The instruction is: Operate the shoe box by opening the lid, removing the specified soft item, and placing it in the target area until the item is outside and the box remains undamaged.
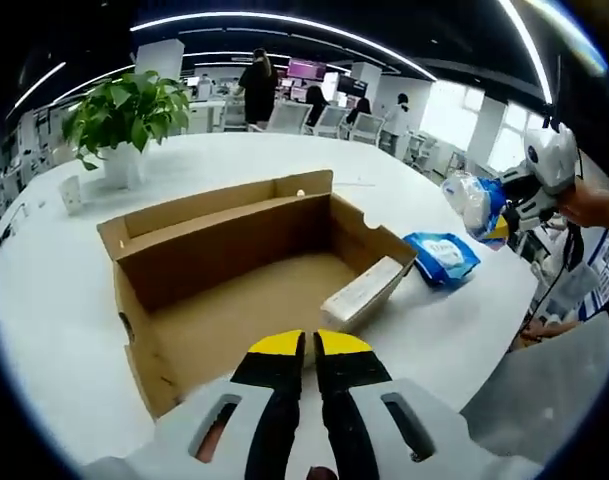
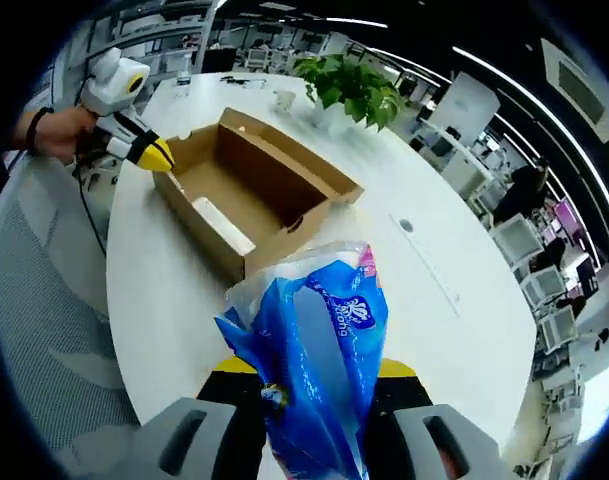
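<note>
Blue-and-white plastic, the wrapper of a soft tissue pack (image 2: 314, 370), is clamped between the yellow-tipped jaws of the right gripper (image 2: 309, 385) and is held up off the white table (image 2: 464, 300), well clear of the shoe box (image 2: 249, 195); the pack is judged to be the item asked for, already lifted out and carried toward a place beside the box. In the left gripper view the same pack (image 1: 476, 203) is seen raised at the far right, above a second blue packet (image 1: 439, 255) lying on the table just beside the box's corner (probably the target area, though nothing marks it). The left gripper (image 1: 306, 350) is held with its jaws together on nothing, poised over the near wall of the open box (image 1: 244, 270), presumably to steady the cardboard so it is not dragged or torn. A pale, long carton (image 1: 362, 292) is left leaning inside against the right wall. A potted plant (image 1: 124, 115) is stood beyond. How deeply the pack is gripped cannot be told, since the wrapper covers the fingertips, and its print is too blurred to read.
</note>
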`<state>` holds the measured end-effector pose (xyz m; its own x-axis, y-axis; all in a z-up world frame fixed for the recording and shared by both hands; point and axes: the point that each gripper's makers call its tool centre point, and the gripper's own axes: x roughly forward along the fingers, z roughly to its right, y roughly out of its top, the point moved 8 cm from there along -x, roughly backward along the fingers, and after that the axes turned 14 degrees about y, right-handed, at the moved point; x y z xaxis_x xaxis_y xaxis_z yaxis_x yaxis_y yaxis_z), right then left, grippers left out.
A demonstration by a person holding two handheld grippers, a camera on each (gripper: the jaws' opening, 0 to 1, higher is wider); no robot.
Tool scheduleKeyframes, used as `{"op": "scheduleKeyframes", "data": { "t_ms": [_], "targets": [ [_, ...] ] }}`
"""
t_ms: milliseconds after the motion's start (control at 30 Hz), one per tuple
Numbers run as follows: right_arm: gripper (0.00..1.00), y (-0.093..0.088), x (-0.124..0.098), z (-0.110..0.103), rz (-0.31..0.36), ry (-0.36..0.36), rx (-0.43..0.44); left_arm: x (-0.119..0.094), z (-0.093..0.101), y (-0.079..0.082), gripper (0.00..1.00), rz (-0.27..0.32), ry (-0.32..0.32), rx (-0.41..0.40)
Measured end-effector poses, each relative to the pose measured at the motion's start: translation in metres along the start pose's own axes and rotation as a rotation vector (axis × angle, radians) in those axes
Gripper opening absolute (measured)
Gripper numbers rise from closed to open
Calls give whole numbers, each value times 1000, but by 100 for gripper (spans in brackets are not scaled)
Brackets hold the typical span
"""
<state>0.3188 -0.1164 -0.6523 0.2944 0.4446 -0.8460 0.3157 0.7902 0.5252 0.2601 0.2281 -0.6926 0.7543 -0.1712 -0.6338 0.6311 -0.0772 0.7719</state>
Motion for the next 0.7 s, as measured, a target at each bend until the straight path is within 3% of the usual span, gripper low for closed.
{"op": "scheduleKeyframes", "data": {
  "t_ms": [400, 700],
  "targets": [
    [33, -59, -15, 3, -52, -17, 46, -7, 9, -2, 3, -8, 13, 19],
    [34, -101, -33, 7, -93, -37, 85, -7, 11, 0, 3, 17, 15, 40]
  ]
}}
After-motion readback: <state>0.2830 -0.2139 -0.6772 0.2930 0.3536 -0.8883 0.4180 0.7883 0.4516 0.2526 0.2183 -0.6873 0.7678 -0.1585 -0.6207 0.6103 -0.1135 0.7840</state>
